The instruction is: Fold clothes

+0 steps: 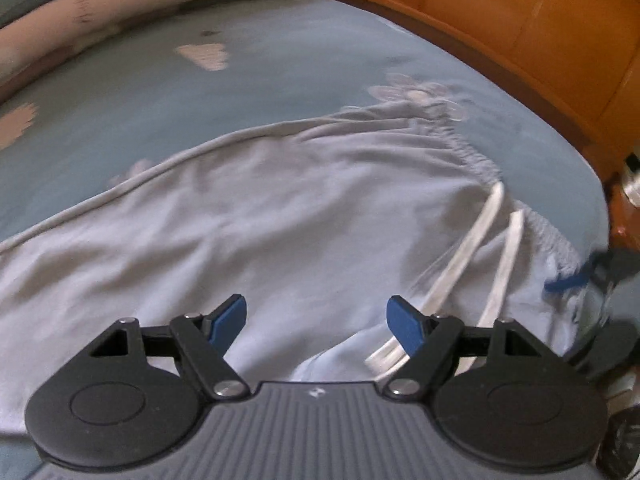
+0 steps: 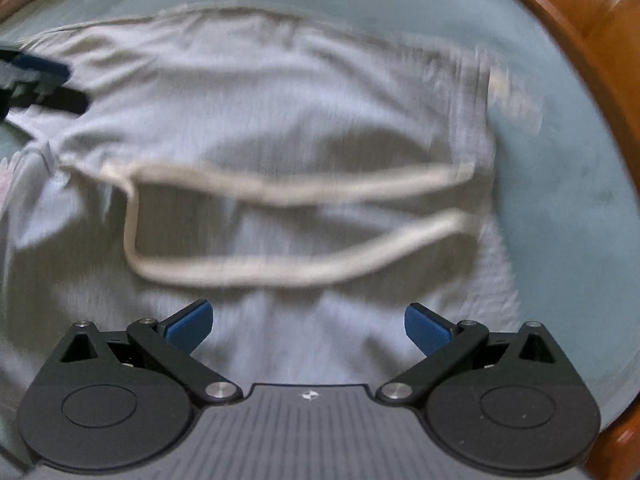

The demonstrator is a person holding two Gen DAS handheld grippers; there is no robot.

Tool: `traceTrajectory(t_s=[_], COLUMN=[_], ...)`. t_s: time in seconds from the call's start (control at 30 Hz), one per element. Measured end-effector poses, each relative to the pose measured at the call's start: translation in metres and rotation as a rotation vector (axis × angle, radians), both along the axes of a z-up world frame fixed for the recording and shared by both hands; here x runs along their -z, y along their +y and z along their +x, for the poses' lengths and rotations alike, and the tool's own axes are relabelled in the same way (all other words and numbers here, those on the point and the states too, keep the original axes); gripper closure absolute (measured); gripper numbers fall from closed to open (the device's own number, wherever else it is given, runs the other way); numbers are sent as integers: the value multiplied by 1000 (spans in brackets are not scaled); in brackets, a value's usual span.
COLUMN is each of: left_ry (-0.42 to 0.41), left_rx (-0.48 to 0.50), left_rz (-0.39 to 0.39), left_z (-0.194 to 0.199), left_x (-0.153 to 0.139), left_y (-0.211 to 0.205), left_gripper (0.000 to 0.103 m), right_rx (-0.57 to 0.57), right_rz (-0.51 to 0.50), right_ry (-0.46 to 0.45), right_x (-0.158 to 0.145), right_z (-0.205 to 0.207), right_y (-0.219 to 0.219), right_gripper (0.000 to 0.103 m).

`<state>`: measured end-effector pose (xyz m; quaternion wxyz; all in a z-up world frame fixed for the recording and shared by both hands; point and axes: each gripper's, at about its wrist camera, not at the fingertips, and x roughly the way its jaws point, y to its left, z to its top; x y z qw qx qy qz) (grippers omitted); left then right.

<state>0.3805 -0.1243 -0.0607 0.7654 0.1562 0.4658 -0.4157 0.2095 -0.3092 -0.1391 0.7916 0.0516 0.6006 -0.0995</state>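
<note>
Grey drawstring trousers (image 1: 256, 216) lie spread on a blue bedsheet (image 1: 208, 92), the gathered waistband (image 1: 476, 148) at the right. Their white drawstring (image 1: 472, 248) trails down toward my left gripper (image 1: 318, 322), which hovers open above the cloth with nothing between its blue pads. In the right wrist view the same trousers (image 2: 248, 96) fill the frame, the drawstring (image 2: 280, 190) lying in two long loops. My right gripper (image 2: 310, 326) is open above the fabric, holding nothing. Each gripper shows at the edge of the other's view, blurred.
An orange wooden bed frame (image 1: 520, 28) curves along the right side and the bed frame (image 2: 592, 40) also borders the right wrist view. A pinkish pillow (image 1: 100, 12) lies at the far left. The sheet has pale flower prints.
</note>
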Motion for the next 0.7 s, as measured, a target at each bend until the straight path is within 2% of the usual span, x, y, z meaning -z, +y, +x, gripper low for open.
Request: traceTrajectory(t_s=[0.1, 0.2, 0.37, 0.47, 0.63, 0.7], left_ry=[22, 38, 120, 172, 220, 270], left_rx=[53, 85, 87, 100, 143, 146], left_rz=[-10, -39, -116, -141, -133, -96], left_z=[2, 8, 25, 30, 29, 34], left_x=[1, 2, 3, 11, 33, 48], left_y=[-30, -58, -105, -136, -177, -190], left_gripper=[26, 26, 26, 26, 26, 26], right_rx=[136, 206, 198, 189, 192, 176], right_rz=[78, 105, 84, 115, 136, 120], right_ry=[43, -21, -131, -142, -152, -168], right_x=[16, 13, -2, 2, 15, 16], right_z=[-22, -40, -44, -40, -42, -44], right_y=[-14, -23, -25, -30, -35, -33], right_gripper=[0, 0, 0, 0, 0, 0])
